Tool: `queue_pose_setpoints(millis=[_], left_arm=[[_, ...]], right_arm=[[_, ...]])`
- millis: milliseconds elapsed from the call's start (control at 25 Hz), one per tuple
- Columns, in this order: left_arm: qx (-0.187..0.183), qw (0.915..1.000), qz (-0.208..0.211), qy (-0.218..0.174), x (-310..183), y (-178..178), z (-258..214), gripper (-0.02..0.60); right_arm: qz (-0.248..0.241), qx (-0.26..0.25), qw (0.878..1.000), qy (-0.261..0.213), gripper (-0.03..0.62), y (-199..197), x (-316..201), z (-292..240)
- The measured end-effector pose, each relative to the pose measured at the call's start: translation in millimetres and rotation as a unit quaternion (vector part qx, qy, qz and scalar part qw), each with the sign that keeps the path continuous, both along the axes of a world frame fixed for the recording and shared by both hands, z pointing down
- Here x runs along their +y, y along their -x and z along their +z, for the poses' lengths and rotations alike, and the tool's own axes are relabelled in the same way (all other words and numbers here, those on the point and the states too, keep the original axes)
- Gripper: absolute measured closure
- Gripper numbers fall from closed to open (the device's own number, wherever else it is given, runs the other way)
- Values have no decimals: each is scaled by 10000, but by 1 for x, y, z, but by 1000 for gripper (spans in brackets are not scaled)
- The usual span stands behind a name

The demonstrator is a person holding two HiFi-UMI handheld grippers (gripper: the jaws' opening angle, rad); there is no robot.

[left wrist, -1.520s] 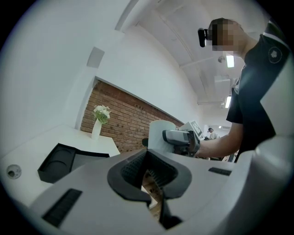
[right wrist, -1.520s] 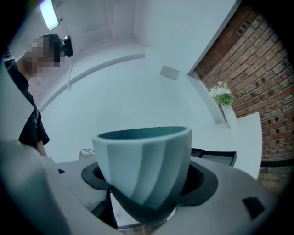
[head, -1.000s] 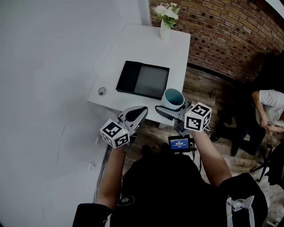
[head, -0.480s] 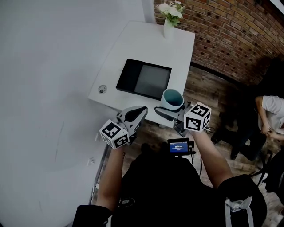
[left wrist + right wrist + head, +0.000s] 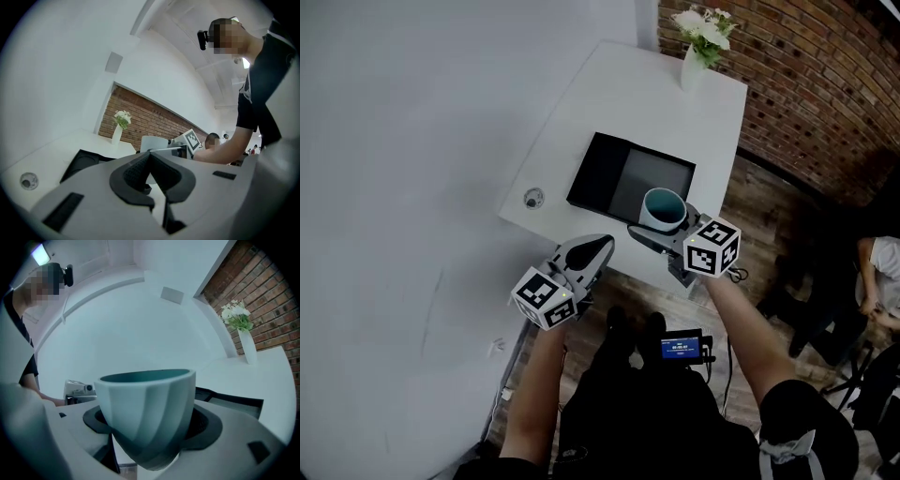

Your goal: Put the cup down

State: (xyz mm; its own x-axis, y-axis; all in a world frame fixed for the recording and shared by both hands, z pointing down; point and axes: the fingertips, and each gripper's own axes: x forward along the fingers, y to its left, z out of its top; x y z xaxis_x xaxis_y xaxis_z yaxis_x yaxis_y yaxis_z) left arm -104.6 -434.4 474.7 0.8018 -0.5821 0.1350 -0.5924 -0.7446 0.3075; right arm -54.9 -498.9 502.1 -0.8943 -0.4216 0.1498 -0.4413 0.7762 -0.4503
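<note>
The white table (image 5: pixel 614 103) is rectangular, with a plain, flat top. Three items rest on it.

1. A black rectangular tray (image 5: pixel 630 178) with a grey inner panel lies flat in the near half of the table, closer to the right edge than to the left.
2. A white vase (image 5: pixel 694 67) holding white flowers with green leaves stands upright at the far right corner, well apart from the tray.
3. A small round fitting (image 5: pixel 533 198) sits close to the near left corner, apart from the tray.
</note>
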Motion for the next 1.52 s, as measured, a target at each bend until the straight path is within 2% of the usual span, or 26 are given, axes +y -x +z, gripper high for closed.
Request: queue_pose_setpoints(millis=[200,480,720,920,1160,1280,1520], left_arm=[[-59,9999,-94,-9,-27,26,9,574],[-146,9998,-151,-1,-51,52,24,574],[-38,9995,-265,143,-53,67,32,574],[-5,9994,-289,214,-48,76,33,574],[-2,9995,-252,194,-48,79,33,574],[9,9996,-201,186,-47,77,32,574],[-6,9997,-208,129,-47,78,27,574]], right_arm=[[371,-58,9992,106,197,30,-67,29],[708,-32,9974,-107,197,74,-161,53],[903,348,9944,-417,197,100,-218,61],[953,842,9887,-793,197,112,-229,75],[675,1437,9766,-1454,197,119,-213,87],[663,1491,9763,-1421,197,120,-213,90],[509,1864,9766,-944,197,113,-204,115]])
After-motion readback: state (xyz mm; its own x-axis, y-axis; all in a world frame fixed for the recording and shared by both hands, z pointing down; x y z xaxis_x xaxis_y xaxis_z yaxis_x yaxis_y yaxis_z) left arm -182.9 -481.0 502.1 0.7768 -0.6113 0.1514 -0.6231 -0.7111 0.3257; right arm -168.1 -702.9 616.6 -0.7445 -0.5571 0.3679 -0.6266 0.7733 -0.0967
